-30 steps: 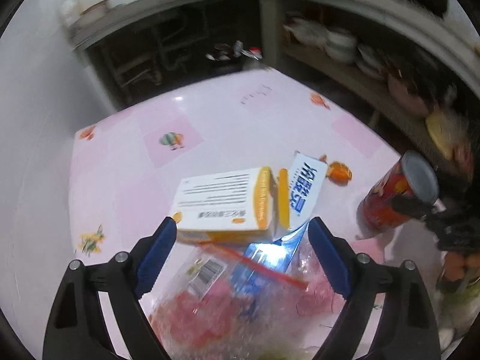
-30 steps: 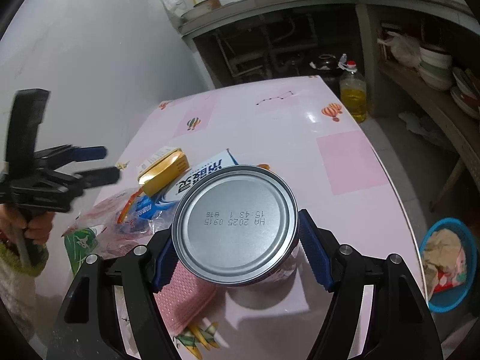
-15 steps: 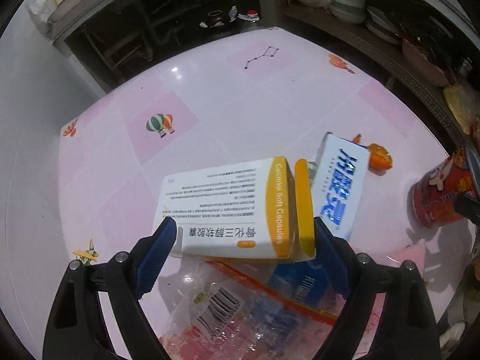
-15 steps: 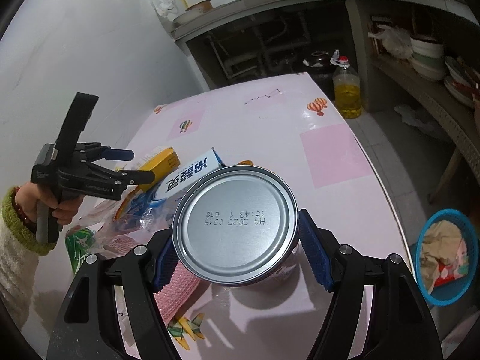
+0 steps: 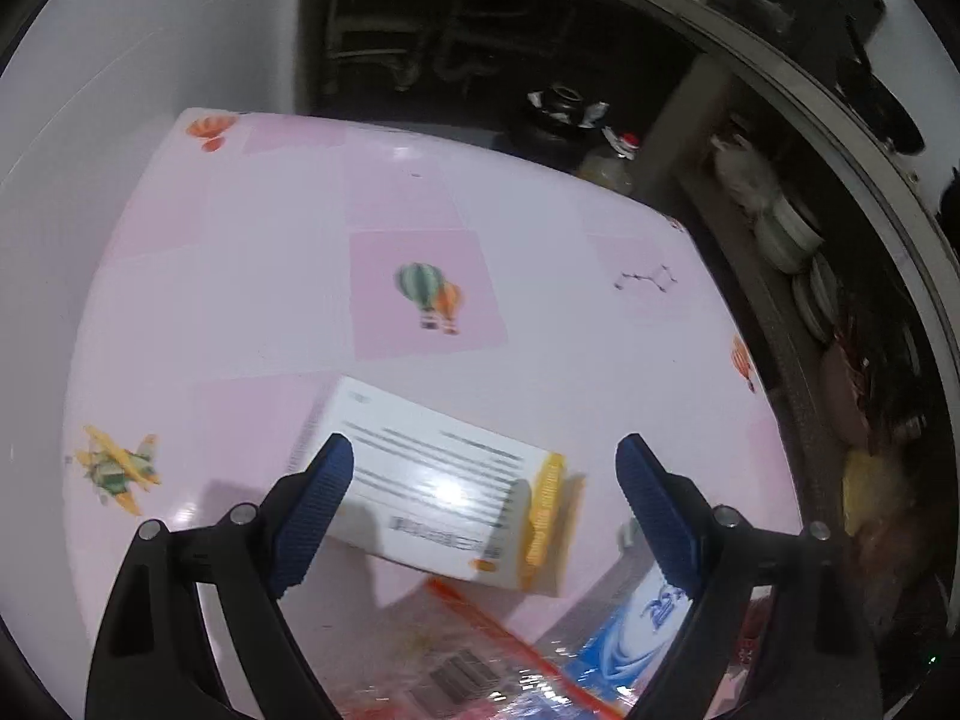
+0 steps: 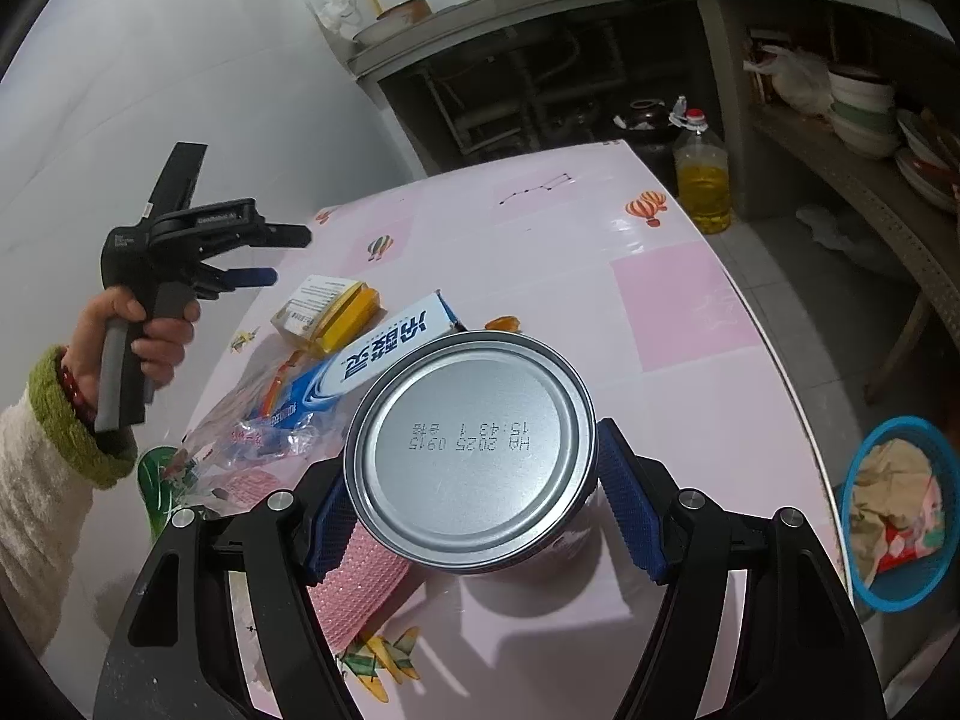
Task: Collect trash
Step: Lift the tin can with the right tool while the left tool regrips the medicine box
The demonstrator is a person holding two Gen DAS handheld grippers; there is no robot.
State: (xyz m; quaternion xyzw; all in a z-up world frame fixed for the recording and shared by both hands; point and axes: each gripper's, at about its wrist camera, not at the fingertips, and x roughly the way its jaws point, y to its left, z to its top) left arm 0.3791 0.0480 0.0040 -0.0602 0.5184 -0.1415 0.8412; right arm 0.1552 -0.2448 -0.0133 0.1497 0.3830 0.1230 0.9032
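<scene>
My right gripper (image 6: 474, 483) is shut on a red can (image 6: 474, 450), whose round metal end faces the camera, held just above the pink table (image 6: 690, 312). Over a white and yellow box (image 5: 444, 498) hovers my left gripper (image 5: 486, 468), open, the box lying flat below and between its fingers without touching them. The right wrist view shows that gripper (image 6: 282, 256) in a person's hand (image 6: 150, 324), above and left of the same box (image 6: 327, 312). A blue and white box (image 6: 390, 348) and a clear plastic bag (image 6: 258, 420) of wrappers lie beside it.
A pink mat (image 6: 354, 588) lies under my right gripper's left finger. A blue basket (image 6: 864, 588) with rubbish stands on the floor at the right. An oil bottle (image 6: 702, 180) stands beyond the table's far corner. Shelves with bowls run along the right wall.
My left gripper has moved away from the plastic bag to above the white and yellow box and rolled; the bag has dropped to the view's bottom edge. The right gripper still holds the can.
</scene>
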